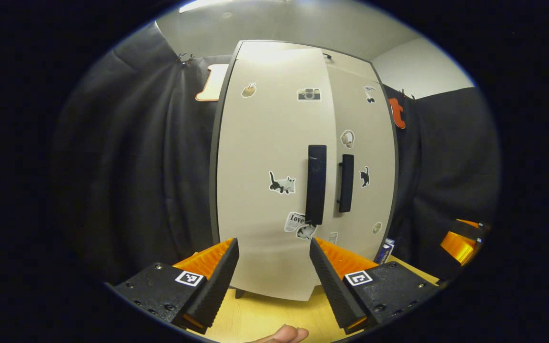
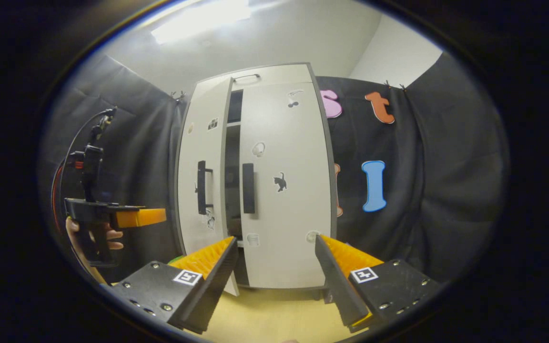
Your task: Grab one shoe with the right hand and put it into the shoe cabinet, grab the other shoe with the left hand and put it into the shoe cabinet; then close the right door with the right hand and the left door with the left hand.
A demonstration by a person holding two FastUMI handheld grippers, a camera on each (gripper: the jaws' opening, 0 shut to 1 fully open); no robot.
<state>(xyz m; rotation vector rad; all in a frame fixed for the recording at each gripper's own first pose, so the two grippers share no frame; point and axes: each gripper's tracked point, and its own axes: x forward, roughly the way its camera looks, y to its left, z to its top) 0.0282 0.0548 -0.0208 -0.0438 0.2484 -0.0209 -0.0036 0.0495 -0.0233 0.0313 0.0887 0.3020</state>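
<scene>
Cabinet [image 2: 255, 181] is seen straight ahead of both claws. Its right door [image 2: 286, 186] looks nearly shut, the left door [image 1: 269, 171] slightly ajar. No shoe is carried: left gripper [image 1: 274, 267] and right gripper [image 2: 274, 267] are spread open, empty. Door-closing is judged in hand; the left door must be pushed flush. Below, a yellow table [image 1: 265, 319]; behind, black cloth [image 2: 422, 190].

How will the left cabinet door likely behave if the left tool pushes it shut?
The left door stands slightly ajar, so it should swing easily. It looks like a stiff flat panel, unlikely to flex. The cabinet is tall on short feet; a hard shove might rock it.
</scene>
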